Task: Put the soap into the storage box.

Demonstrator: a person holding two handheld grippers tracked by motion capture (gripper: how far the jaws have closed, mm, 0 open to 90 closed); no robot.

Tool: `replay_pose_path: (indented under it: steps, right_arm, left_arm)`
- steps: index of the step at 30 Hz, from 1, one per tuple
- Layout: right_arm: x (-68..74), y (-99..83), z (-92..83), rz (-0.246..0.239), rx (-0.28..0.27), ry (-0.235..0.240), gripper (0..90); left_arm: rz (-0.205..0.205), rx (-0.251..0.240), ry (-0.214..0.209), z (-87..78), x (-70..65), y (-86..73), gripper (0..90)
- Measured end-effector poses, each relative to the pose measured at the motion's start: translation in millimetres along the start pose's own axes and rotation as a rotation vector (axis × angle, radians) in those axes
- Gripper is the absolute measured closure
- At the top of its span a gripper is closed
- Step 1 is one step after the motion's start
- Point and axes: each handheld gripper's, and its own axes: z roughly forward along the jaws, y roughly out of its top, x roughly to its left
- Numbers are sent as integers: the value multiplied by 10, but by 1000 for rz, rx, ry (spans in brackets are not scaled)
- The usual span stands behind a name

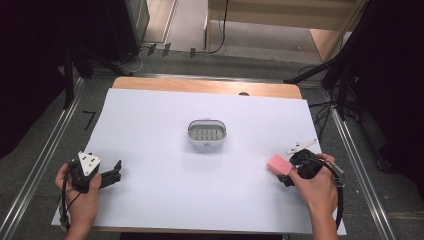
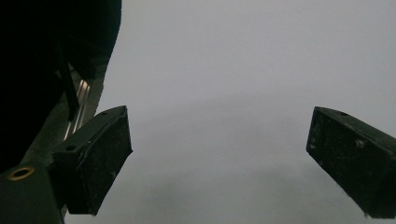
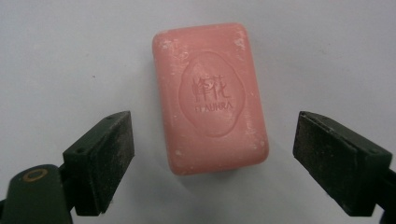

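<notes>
White sheeting (image 1: 165, 190) covers a wooden table, with dark floor and stands beyond. A white soap dish (image 1: 206, 133) with a slotted grey insert sits near the sheet's middle. A pink bar of soap (image 3: 210, 98) lies flat on the sheet at the near right, well apart from the dish, embossed face up.

Step in hand, as judged: approach for the grasp. The right gripper (image 3: 212, 161) hangs over the bar with its jaws spread wide, one on each side of the bar's near end, neither touching it. The left gripper (image 1: 118, 171) rests at the near left, jaws likewise apart and holding nothing.

In the right gripper view the bar's long axis runs along the gripper's line of sight, tilted slightly. In the high view it slants from near right to far left, roughly toward the dish.

Next move, as judged: lower the jaws, close across the short width, then lift toward the dish.
</notes>
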Motion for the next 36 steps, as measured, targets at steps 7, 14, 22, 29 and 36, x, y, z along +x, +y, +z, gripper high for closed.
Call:
replay_pose_path:
  steps: [7, 14, 22, 29, 36]
  right_arm:
    - [-9, 104, 42, 1, 50, 28, 143]
    - [0, 179, 77, -6, 94, 44, 174]
    - [-9, 247, 127, -20, 125, 72, 210]
    - [-26, 296, 175, -14, 147, 67, 218]
    - [-69, 333, 241, -12, 172, 78, 310]
  left_arm:
    - [2, 3, 0, 1, -3, 2, 72]
    - [3, 3, -2, 3, -5, 2, 72]
    - [5, 5, -4, 4, -7, 2, 72]
    - [10, 6, -3, 6, -11, 3, 71]
    - [12, 10, -3, 6, -11, 4, 72]
